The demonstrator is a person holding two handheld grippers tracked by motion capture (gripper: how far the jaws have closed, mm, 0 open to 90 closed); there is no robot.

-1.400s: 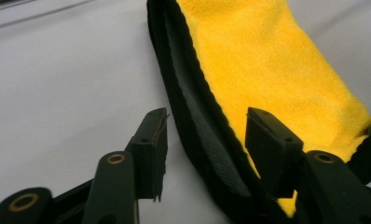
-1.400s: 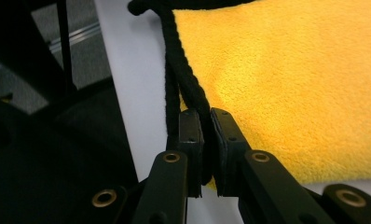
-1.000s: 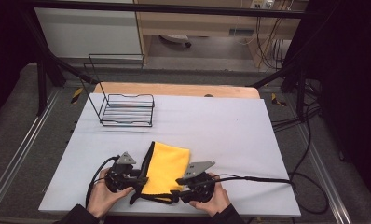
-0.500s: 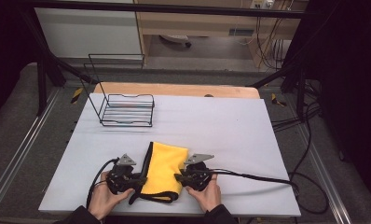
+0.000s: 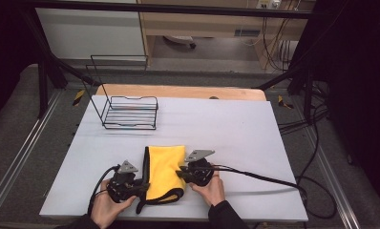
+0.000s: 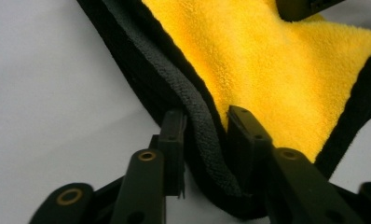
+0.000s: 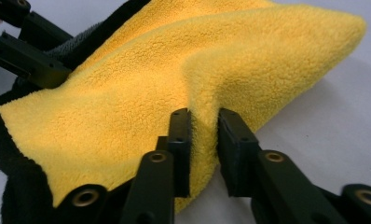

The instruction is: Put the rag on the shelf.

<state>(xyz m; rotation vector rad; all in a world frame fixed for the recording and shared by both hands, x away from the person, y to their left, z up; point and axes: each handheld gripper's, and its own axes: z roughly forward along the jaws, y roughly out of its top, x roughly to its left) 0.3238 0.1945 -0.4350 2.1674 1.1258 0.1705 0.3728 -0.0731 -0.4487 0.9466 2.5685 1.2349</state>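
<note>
Over at the far left of the white table point(image 5: 255, 124) stands a black wire basket point(image 5: 130, 112), well apart from the work going on at the near edge. There the person's left hand point(image 5: 106, 206) holds the left gripper point(image 6: 204, 140), its jaws closed down on the dark, thick hem of a yellow cloth point(image 5: 165, 167), pinching the cloth's left edge near the near corner. The cloth lies folded between the two tools, black-trimmed along its left and near sides. On its right edge the right gripper point(image 7: 203, 128), in the right hand point(image 5: 211, 187), has its jaws nearly together, squeezing a raised fold of the yellow pile. A cable point(image 5: 259, 176) trails off rightward across the table.
</note>
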